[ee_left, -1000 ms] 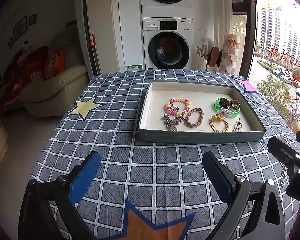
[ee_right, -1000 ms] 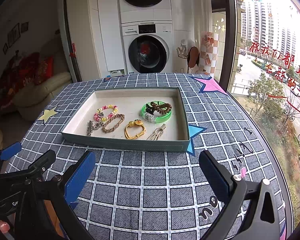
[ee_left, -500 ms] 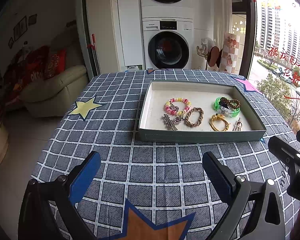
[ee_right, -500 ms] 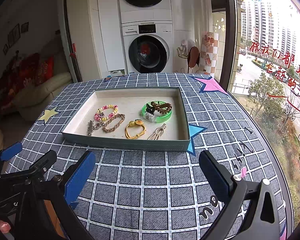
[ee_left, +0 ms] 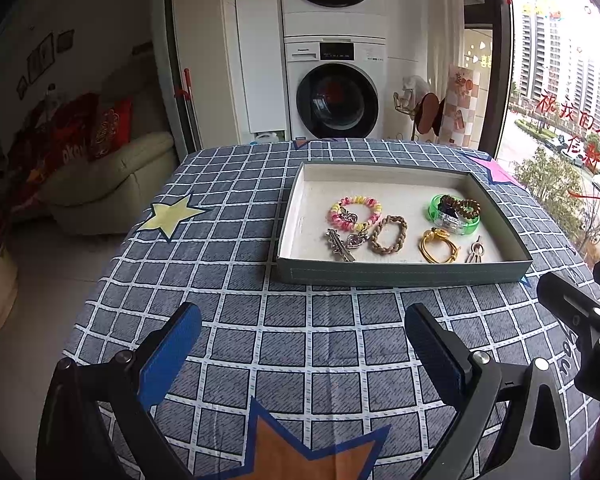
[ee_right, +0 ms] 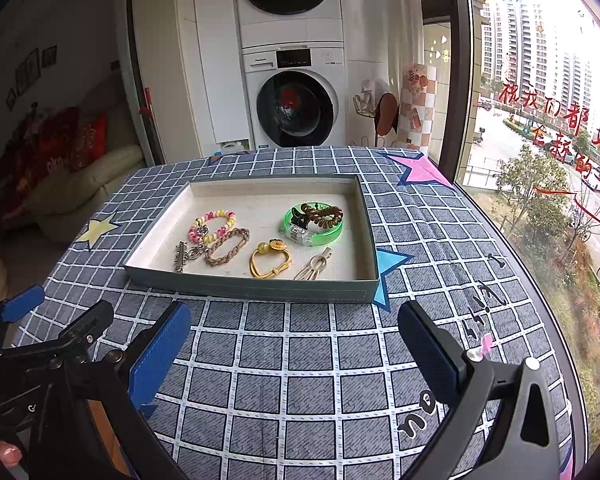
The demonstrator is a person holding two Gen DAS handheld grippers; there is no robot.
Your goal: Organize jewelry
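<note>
A shallow grey-green tray (ee_left: 400, 276) (ee_right: 256, 290) sits on the checked tablecloth and holds the jewelry. Inside lie a pink-and-yellow bead bracelet (ee_left: 355, 212) (ee_right: 211, 225), a braided tan bracelet (ee_left: 388, 234) (ee_right: 226, 246), a silver clip (ee_left: 339, 245) (ee_right: 180, 256), a yellow cord bracelet (ee_left: 438, 245) (ee_right: 269, 261), a green bangle (ee_left: 454, 213) (ee_right: 314, 227) with a brown coil tie on it, and a pale hair clip (ee_left: 475, 250) (ee_right: 314, 267). My left gripper (ee_left: 302, 346) and right gripper (ee_right: 294, 346) hover open over the cloth in front of the tray, both empty.
The table (ee_left: 220, 280) carries star patches: yellow (ee_left: 172, 213), pink (ee_right: 418, 168), blue (ee_right: 388, 264), orange (ee_left: 300, 452). A washer stack (ee_left: 334, 92) stands behind, a sofa (ee_left: 100, 184) to the left, a window (ee_right: 540, 120) to the right. The table edge drops off left.
</note>
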